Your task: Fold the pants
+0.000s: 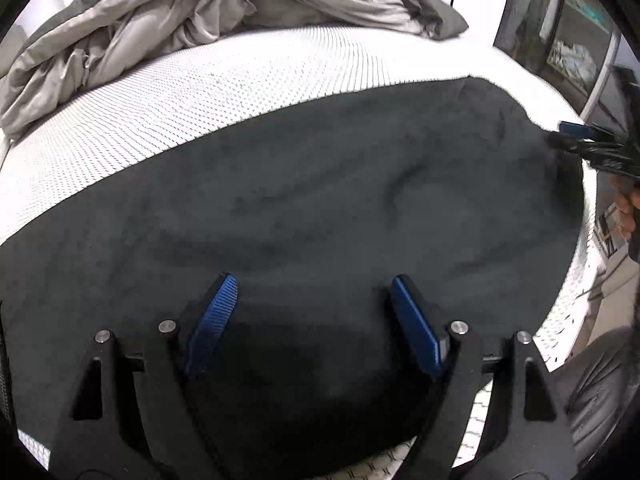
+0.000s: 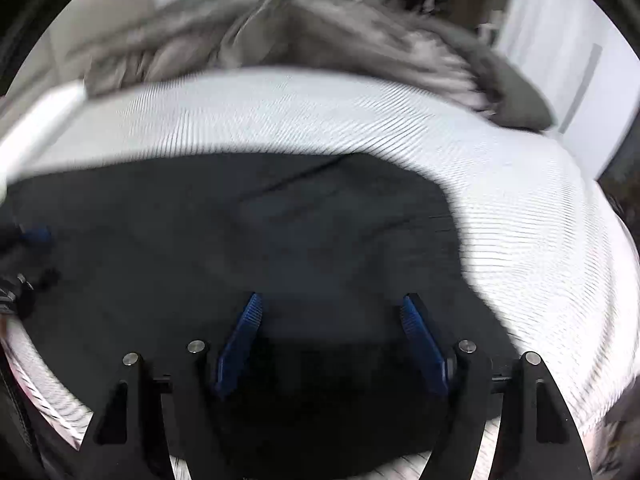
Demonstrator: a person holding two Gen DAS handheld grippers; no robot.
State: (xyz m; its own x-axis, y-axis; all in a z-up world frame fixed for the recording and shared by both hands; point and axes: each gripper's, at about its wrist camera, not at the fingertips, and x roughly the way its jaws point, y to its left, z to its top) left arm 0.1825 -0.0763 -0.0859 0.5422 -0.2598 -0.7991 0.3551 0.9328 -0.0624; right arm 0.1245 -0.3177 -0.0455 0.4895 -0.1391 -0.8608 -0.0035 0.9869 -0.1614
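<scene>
Your left claw (image 1: 312, 292) hangs low over the pants (image 1: 300, 208), its two blue-padded fingers (image 1: 212, 320) spread wide apart with nothing between them but dark cloth below. The pants lie spread flat on the bed (image 1: 200, 92), a dark sheet of fabric filling the lower and middle part of the left wrist view, with a soft crease at about 2 o'clock from the claw. The white dotted mattress shows past the far edge of the pants, from 9 o'clock round to 1 o'clock. A rumpled grey blanket (image 1: 192, 12) is heaped at 12 o'clock, at the far end of the bed. At 3 o'clock in that view you can see your right claw (image 1: 576, 136) at the edge of the pants, touching or just over the cloth; which one cannot be told there. The right wrist view is smeared by motion, but it shows the right claw (image 2: 332, 312) with its blue fingers (image 2: 240, 336) also held well apart, empty, over the pants (image 2: 240, 240). The mattress (image 2: 520, 220) curves round from 10 o'clock to 4 o'clock, and the blanket (image 2: 300, 24) sits at 12 o'clock. Your left claw (image 2: 34, 240) appears blurred at 9 o'clock.
</scene>
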